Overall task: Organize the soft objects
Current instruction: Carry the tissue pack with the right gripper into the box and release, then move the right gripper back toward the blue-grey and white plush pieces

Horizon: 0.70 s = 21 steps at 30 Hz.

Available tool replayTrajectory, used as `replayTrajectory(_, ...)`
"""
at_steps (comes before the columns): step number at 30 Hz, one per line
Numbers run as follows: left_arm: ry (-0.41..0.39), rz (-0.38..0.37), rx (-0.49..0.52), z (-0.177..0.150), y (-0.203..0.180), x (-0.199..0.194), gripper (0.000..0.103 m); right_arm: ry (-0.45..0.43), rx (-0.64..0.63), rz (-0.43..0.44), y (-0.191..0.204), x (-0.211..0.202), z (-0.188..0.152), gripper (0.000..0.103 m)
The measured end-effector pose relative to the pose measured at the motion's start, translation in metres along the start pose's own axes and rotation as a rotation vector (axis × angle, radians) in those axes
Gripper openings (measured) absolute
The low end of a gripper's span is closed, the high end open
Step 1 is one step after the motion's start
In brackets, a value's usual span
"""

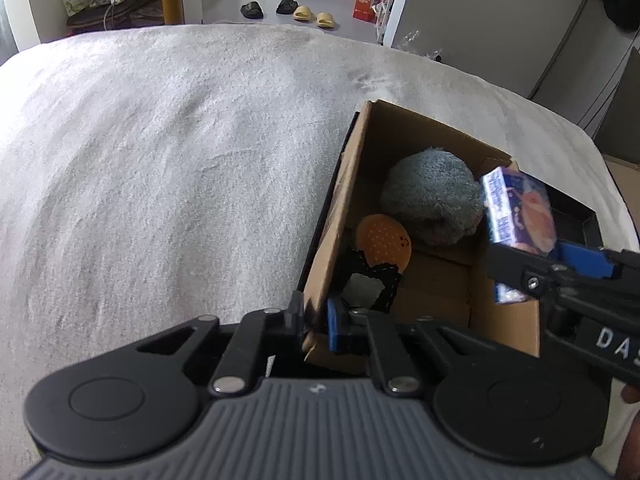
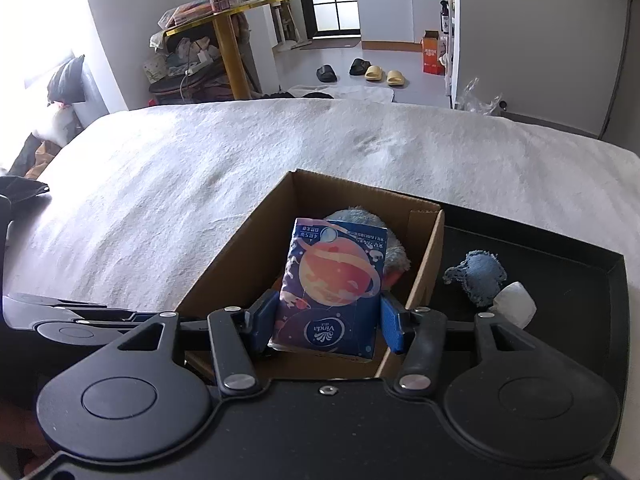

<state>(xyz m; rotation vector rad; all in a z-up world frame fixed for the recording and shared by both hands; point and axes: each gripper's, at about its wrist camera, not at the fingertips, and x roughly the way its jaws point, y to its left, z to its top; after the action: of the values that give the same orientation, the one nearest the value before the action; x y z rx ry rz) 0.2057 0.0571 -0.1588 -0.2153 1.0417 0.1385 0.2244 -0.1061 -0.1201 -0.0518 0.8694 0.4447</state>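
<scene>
An open cardboard box (image 1: 340,216) (image 2: 240,248) sits on a white bed. Inside lie a grey fluffy plush (image 1: 432,196), an orange dotted soft toy (image 1: 384,242) and a black pouch (image 1: 368,284). My left gripper (image 1: 316,324) is shut on the box's near left wall. My right gripper (image 2: 328,320) is shut on a blue tissue pack with a planet print (image 2: 332,284) and holds it over the box; the pack also shows in the left wrist view (image 1: 516,216). The plush (image 2: 360,216) is mostly hidden behind the pack.
A black tray (image 2: 560,248) lies right of the box, holding a blue denim piece (image 2: 480,276) and a white soft item (image 2: 516,308). The white bed cover (image 1: 160,160) spreads left and beyond. Slippers (image 2: 380,72) lie on the floor past the bed.
</scene>
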Motion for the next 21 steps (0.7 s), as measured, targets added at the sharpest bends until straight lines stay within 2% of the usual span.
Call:
replayTrajectory(5, 0.009, -0.018, -0.003, -0.001, 0.001, -0.001, 0.010, 0.027, 0.016, 0.018, 0.002, 0.005, -0.003, 0.053)
replayTrajectory(8, 0.010, -0.017, 0.000, -0.001, 0.001, -0.002, 0.012, 0.053, 0.026, 0.045, 0.003, 0.008, -0.006, 0.059)
replayTrajectory(9, 0.014, -0.015, -0.002, 0.000, 0.001, -0.001, 0.014, 0.062, 0.033, 0.034, 0.002, 0.009, -0.006, 0.066)
replayTrajectory(14, 0.023, 0.008, 0.016, 0.002, -0.001, -0.004, 0.017, 0.053, 0.084, 0.036, -0.011, -0.002, -0.005, 0.068)
replayTrajectory(17, 0.027, 0.026, 0.015, 0.004, -0.002, -0.006, 0.031, 0.040, 0.095, 0.017, -0.021, -0.008, -0.003, 0.068)
replayTrajectory(19, 0.021, 0.033, 0.017, 0.005, -0.004, -0.008, 0.050, 0.035, 0.097, 0.006, -0.027, -0.012, -0.002, 0.068)
replayTrajectory(21, 0.015, 0.056, 0.026, 0.007, -0.007, -0.010, 0.059, 0.031, 0.099, 0.000, -0.032, -0.016, -0.001, 0.068)
